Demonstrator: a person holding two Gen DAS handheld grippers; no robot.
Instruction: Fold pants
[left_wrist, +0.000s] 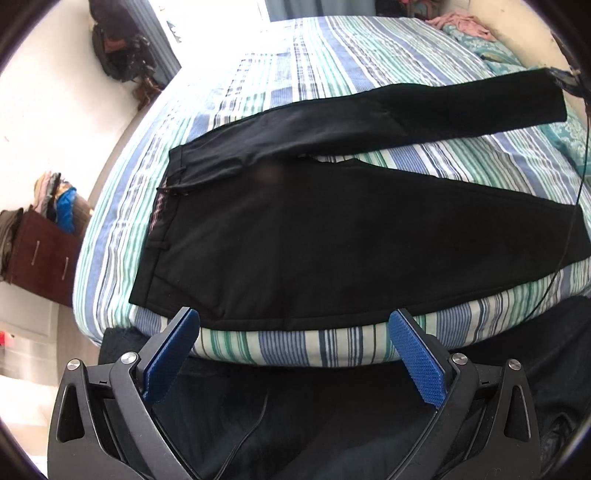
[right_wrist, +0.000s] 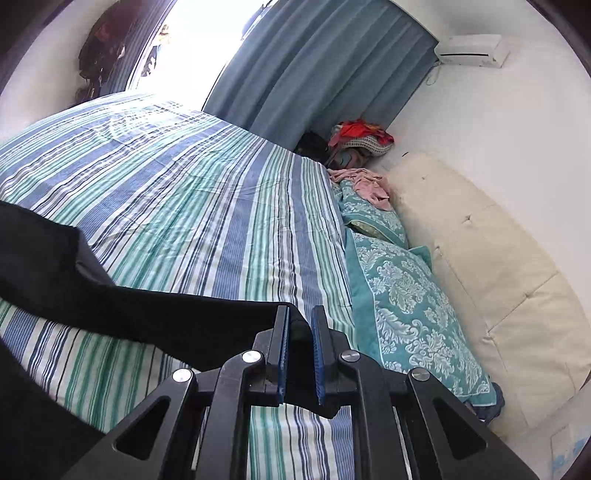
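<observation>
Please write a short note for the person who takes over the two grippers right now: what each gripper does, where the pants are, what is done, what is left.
Right gripper: shut on the hem of one leg of the black pants; that leg is lifted off the striped bed.
Left gripper: open, holds nothing, above the near edge of the bed, close to the outer seam of the other leg.
Pants: spread flat on the bed, waistband toward the left in the left wrist view, legs apart.
Done: one leg end gripped and raised.
Left: probably lay the raised leg over the other, then fold the pants along their length. No fold is made yet.
</observation>
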